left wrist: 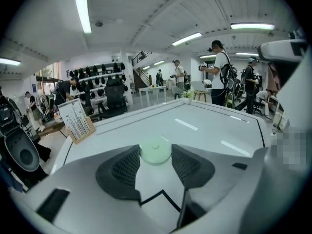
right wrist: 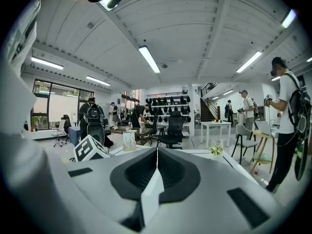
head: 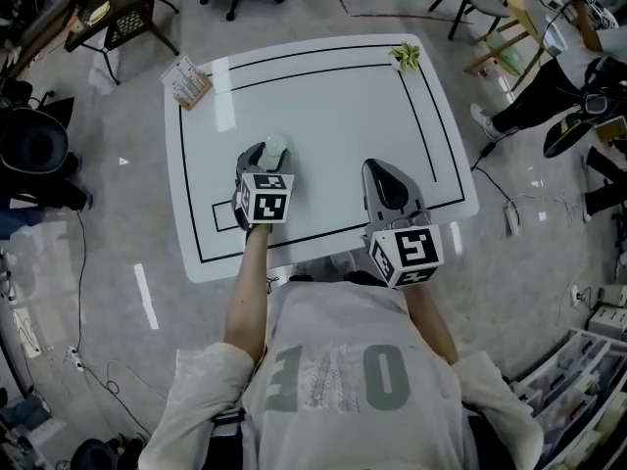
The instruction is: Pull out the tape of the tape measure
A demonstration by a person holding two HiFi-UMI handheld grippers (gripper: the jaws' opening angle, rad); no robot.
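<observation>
The tape measure (left wrist: 155, 150), a small round pale green case, is in the near left part of the white table (head: 333, 106), inside the black line that is drawn around the table. It sits between the two tips of the left tool (head: 271, 158). The pads seem to press on its two opposite sides, so I read this tool as grasping the case, but only with the very ends of the jaws. I cannot tell whether the case rests on the table or is just above it. The right tool (right wrist: 157, 152) is clenched with nothing inside; its jaws meet in one line, and it is to the right of the case and apart from it. The tape end is not visible in any view, so the pulling is, in my judgement, not yet begun. The main danger is the shallow grip. A round, smooth case that is held only at the tips can turn or slip out when the tape is pulled, above all if the pull is not in line with the slot. The right tool must also open before it can take the tape end; a thin tab is easy to miss. A small potted plant (head: 406, 56) and a card stand (head: 186, 81) are at the far corners, well apart from the work.
</observation>
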